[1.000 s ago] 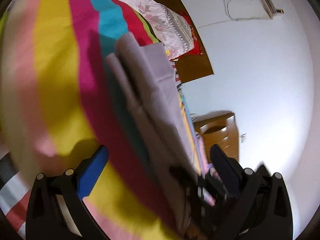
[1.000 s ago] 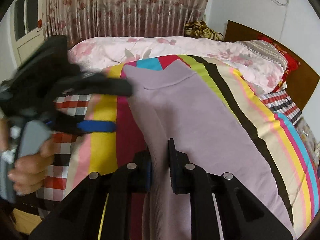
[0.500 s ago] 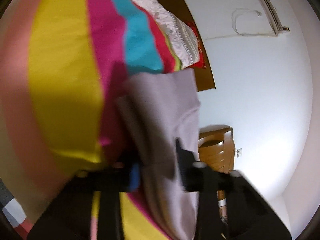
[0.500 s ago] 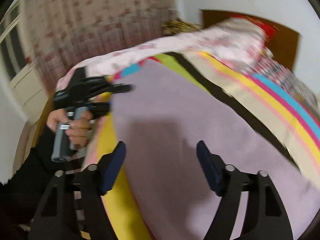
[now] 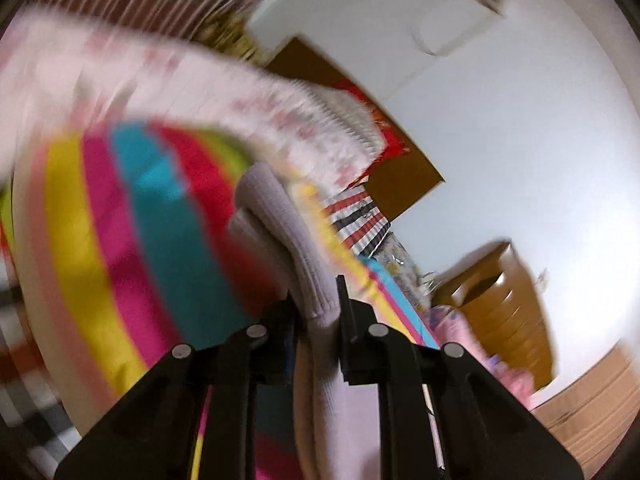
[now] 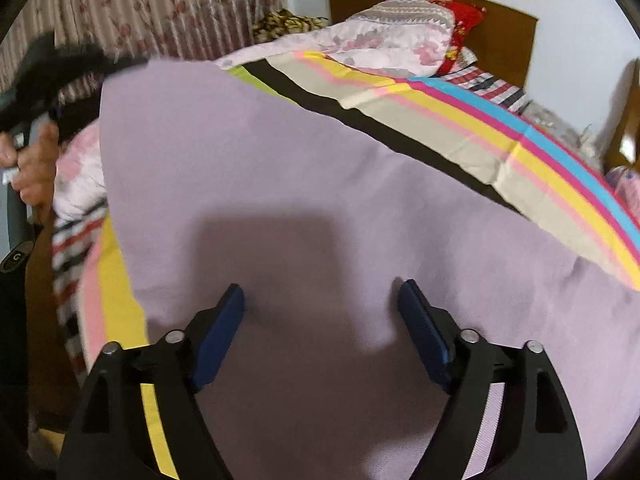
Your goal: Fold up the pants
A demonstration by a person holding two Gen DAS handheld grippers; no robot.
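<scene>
Pants [image 6: 320, 184]: pale lilac knit, plain, lay spread wide on the bed over a striped sheet [image 6: 532, 148] (yellow, pink, cyan, beige, black). Fabric looked smooth and mostly flat across the middle; ribbed edge showed in the left wrist view, bunched into a thick fold.

Left gripper [image 5: 316, 300]: fingers had just been closing, now clamped on that ribbed edge of the pants, cloth pinched between them and held raised off the sheet. View was motion-blurred.

Right gripper [image 6: 320, 300]: fingers had just been opening, stood wide apart over the flat lilac cloth, nothing gripped.

Hand [image 6: 32, 160] on the left gripper's handle was visible at the far left edge.
</scene>
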